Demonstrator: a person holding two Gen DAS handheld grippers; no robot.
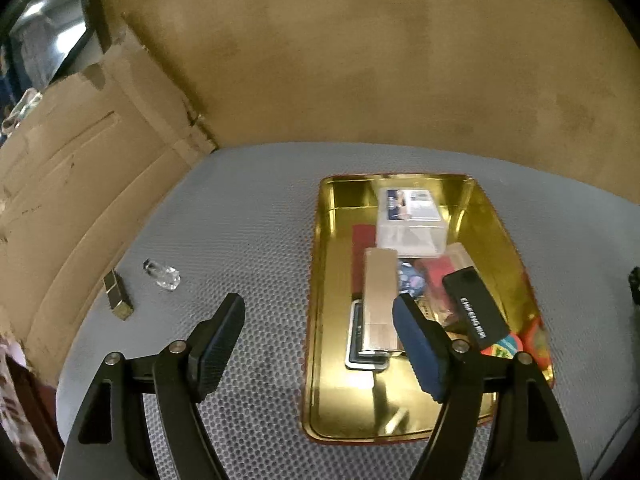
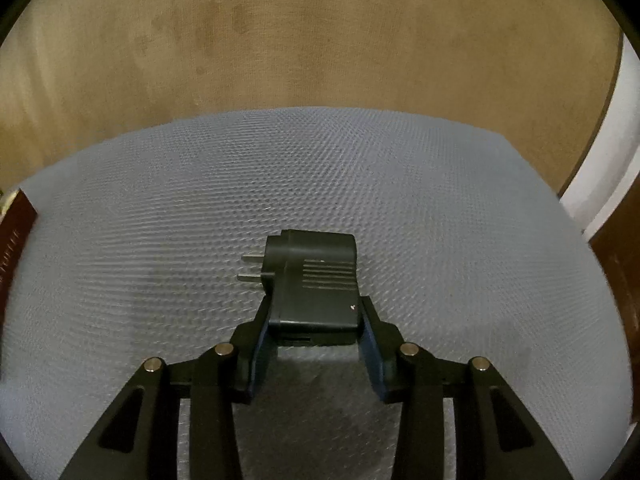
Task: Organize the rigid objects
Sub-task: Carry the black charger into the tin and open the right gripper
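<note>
Left gripper (image 1: pixel 318 314) jaws wide apart, nothing between them, hanging over the grey mat (image 1: pixel 248 240). Its right finger overlaps the near-left part of the gold tin (image 1: pixel 496 216). Tin is crowded: clear plastic box (image 1: pixel 410 220) at the far end, a beige box (image 1: pixel 379 280) lying over a flat silver device (image 1: pixel 360 354) just ahead of the right finger, a black stick with white lettering (image 1: pixel 476 306) to its right, colourful bits under it (too blurred to name). Ahead-left of the left finger, loose on the mat: small glass bottle (image 1: pixel 162 274) and a gold lipstick tube (image 1: pixel 117 294), near each other, cardboard (image 1: pixel 80 152) beyond them.

Right gripper (image 2: pixel 316 320) is closed on a black plug adapter (image 2: pixel 314 280), pads on its two sides, prongs pointing left. Bare mat ahead, tan wall (image 2: pixel 320 40) behind.

Only the left view shows the tin's contents and loose items; only the right view shows the adapter.
</note>
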